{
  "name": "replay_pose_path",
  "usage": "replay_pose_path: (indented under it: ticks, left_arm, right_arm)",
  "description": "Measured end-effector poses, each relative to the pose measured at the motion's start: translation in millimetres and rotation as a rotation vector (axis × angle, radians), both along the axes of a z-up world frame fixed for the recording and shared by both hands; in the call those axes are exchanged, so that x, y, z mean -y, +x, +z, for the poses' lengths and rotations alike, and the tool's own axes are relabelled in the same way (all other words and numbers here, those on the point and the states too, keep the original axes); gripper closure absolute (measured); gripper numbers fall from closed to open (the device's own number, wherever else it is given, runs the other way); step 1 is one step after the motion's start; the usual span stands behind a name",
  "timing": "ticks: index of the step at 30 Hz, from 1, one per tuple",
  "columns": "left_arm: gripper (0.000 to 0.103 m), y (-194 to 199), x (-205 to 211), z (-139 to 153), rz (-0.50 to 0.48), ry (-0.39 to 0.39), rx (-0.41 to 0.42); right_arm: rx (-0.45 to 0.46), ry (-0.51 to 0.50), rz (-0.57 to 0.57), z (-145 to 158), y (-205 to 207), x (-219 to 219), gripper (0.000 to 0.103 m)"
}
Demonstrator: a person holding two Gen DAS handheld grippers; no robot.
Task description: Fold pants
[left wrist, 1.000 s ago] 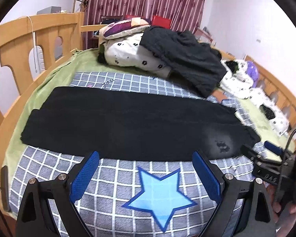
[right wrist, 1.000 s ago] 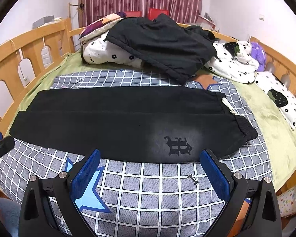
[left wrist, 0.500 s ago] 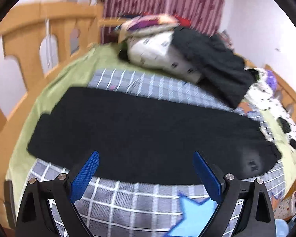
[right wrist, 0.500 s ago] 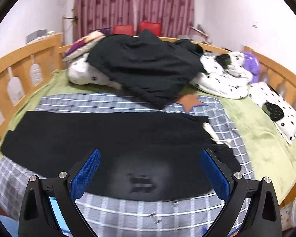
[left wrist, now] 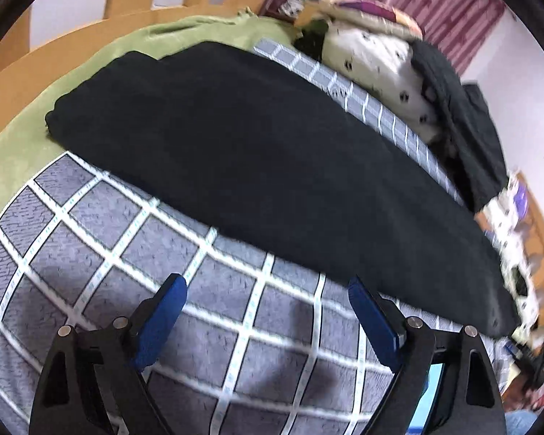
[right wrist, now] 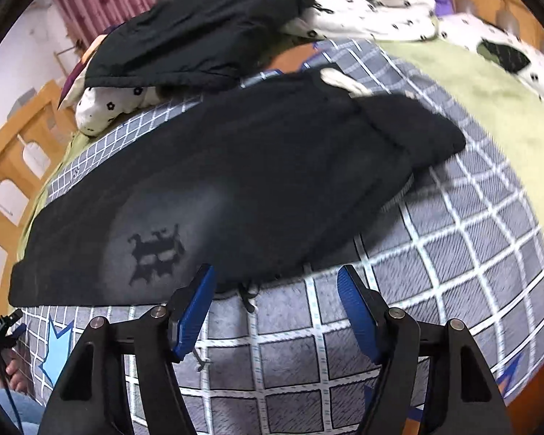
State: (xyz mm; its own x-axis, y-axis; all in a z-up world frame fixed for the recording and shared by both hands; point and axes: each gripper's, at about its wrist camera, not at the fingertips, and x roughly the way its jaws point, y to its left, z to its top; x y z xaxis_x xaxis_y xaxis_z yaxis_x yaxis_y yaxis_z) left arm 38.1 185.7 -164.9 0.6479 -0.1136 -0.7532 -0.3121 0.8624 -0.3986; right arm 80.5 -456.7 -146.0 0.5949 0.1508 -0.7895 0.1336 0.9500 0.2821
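Behind the pants (right wrist: 257, 166), heaped dark jacket (right wrist: 199, 32), spotted pillows (right wrist: 373, 14).

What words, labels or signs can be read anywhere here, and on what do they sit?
No readable words or numbers anywhere.
Black pants: a dark ornate emblem on a faded patch, perhaps a stylised letter, too blurred to read.
Checked blanket: tiny marks along its white lines, too small to read; light blue star shape, no text.
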Motion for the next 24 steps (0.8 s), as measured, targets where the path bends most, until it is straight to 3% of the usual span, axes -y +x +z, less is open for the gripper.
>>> replay_pose_path:
  ticks: [4, 7, 8, 10, 11, 13, 18, 24]
  left_arm:
    - [0.022, 22, -5, -6, 0.038, -0.035, 0.000]
    - [0.044, 35, -11, -9, 0.094, -0.033, -0.003]
    - [0.054, 38, -15, -11, 0.122, -0.037, -0.010]
    - [0.076, 38, -19, -13, 0.161, -0.035, -0.026]
    - [0.095, 37, -22, -11, 0.184, -0.007, -0.036]
    - [0.094, 37, -27, -2, 0.163, -0.017, -0.018]
    - [0.094, 38, -38, 42, 0.152, -0.038, 0.069]
    - [0.094, 75, -28, 89, 0.148, 0.070, 0.140]
  right_arm:
    - [0.000, 0.092, 0.014, -16, 4, -6, 0.034]
    - [0.018, 0.113, 0.002, -23, 16, -12, 0.037]
    - [0.025, 0.110, -0.017, -24, 21, -13, 0.041]
    - [0.039, 0.117, -0.038, -23, 28, -14, 0.071]
    - [0.053, 0.124, -0.043, -20, 31, -15, 0.075]
    - [0.099, 0.123, -0.038, -7, 32, -15, 0.080]
    - [0.213, 0.128, 0.018, 49, 38, -18, 0.081]
    - [0.257, 0.100, 0.029, 88, 62, -21, 0.082]
